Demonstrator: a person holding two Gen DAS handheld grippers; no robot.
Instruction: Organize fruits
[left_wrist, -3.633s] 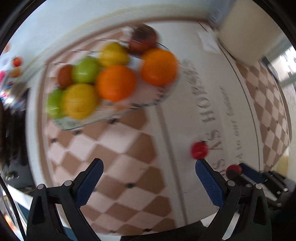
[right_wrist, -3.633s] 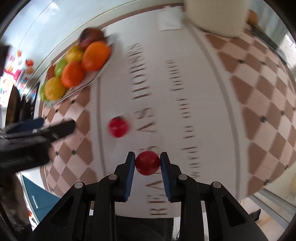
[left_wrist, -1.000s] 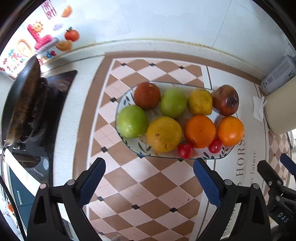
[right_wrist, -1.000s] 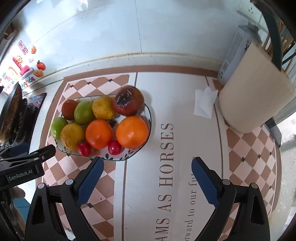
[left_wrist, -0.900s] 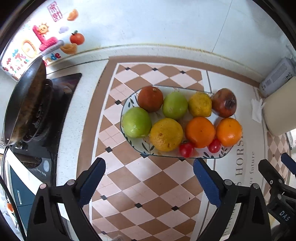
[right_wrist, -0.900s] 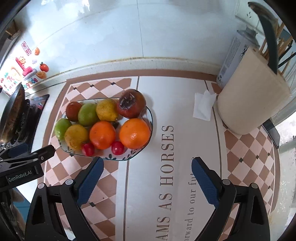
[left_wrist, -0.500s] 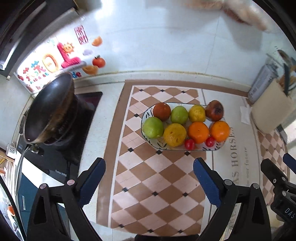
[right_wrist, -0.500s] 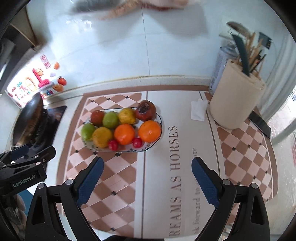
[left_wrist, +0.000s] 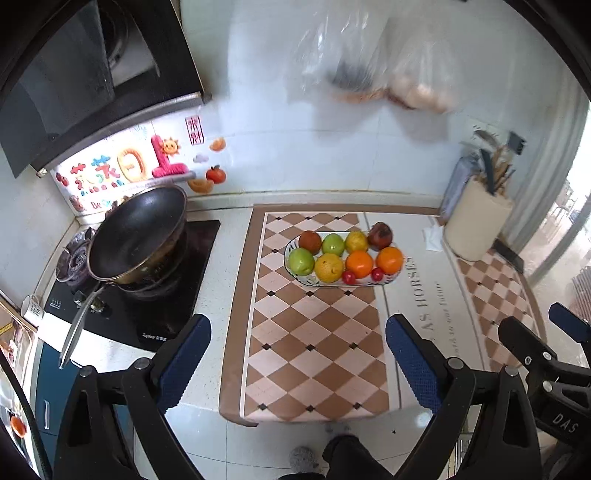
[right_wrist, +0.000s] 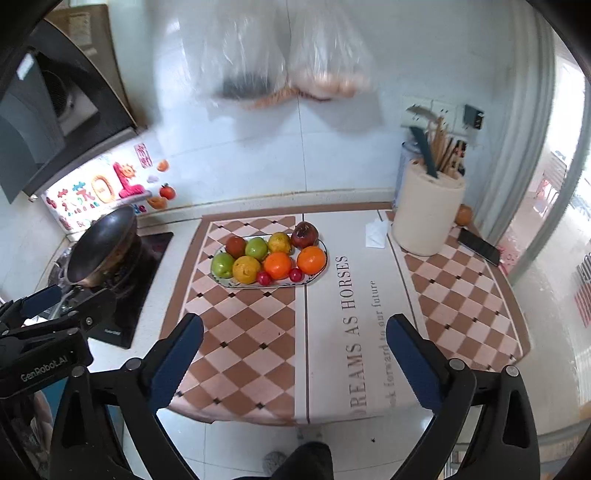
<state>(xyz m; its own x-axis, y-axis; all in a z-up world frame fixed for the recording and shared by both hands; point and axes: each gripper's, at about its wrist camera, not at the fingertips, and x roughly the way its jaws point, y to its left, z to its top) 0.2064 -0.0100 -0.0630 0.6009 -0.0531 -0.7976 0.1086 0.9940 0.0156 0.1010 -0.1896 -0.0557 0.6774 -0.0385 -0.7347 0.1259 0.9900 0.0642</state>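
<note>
A patterned oval plate (left_wrist: 293, 274) (right_wrist: 317, 276) sits on the checkered mat in the middle of the counter. It holds two oranges (left_wrist: 389, 259) (right_wrist: 311, 259), green apples (left_wrist: 301, 261) (right_wrist: 222, 264), yellow citrus, dark red fruits and two small red tomatoes (left_wrist: 349, 277) (right_wrist: 264, 278) at its front edge. My left gripper (left_wrist: 298, 365) is open and empty, well back from the plate. My right gripper (right_wrist: 294, 363) is open and empty, also well back. Each gripper shows at the edge of the other's view.
A black wok (left_wrist: 138, 238) (right_wrist: 101, 243) stands on the stove at left. A cream utensil holder (left_wrist: 476, 229) (right_wrist: 428, 214) stands at back right, with a white tissue (right_wrist: 376, 230) and a phone (right_wrist: 478, 245) near it. Plastic bags (right_wrist: 288, 55) hang on the wall.
Both grippers have pulled far back and up from the plate. The right gripper, once shut on a tomato, is open, and both tomatoes lie on the plate.
</note>
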